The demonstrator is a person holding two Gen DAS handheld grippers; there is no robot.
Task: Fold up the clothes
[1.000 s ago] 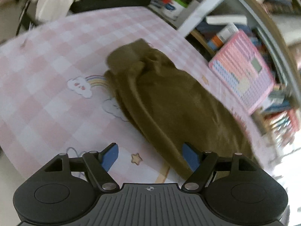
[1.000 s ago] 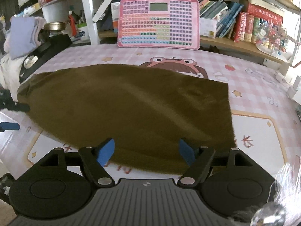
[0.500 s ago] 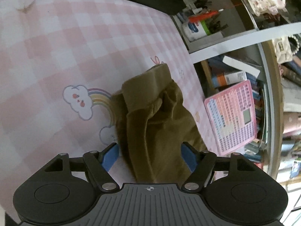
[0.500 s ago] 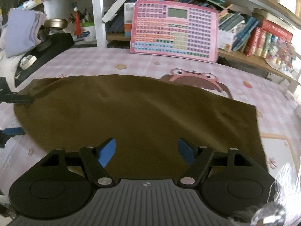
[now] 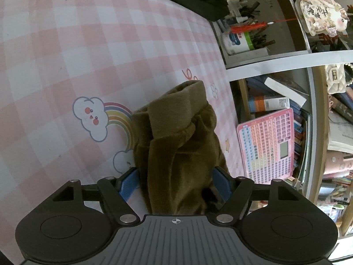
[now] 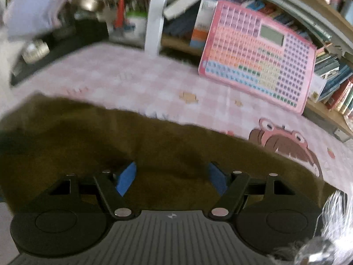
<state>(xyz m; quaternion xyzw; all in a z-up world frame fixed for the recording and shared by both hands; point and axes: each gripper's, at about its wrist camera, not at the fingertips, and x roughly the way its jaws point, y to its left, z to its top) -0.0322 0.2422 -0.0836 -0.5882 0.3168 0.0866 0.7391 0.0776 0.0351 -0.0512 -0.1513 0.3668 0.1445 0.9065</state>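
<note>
A brown-green piece of clothing (image 5: 176, 145) lies on the pink checked tablecloth (image 5: 88, 44). In the left wrist view, its thick folded band end (image 5: 176, 108) is bunched up right beside the cloud and rainbow picture (image 5: 99, 119) printed on the cloth. The left gripper (image 5: 176, 181) has its two blue fingers (image 5: 129, 182) spread wide, one on each side of the clothing, and the clothing runs between them. They are not squeezing it. In the right wrist view, which is blurry, the same clothing (image 6: 154, 154) is spread out flat and wide, just in front of the pink toy keyboard (image 6: 258, 55) that leans on the bookshelf (image 6: 331, 50). The right gripper (image 6: 172, 176) also has its blue fingers (image 6: 125, 177) spread wide, low over the clothing with cloth showing between them. I cannot tell if they touch it. A cartoon animal face (image 6: 284, 143) on the tablecloth peeks out just past the edge of the clothing, below the toy keyboard.
</note>
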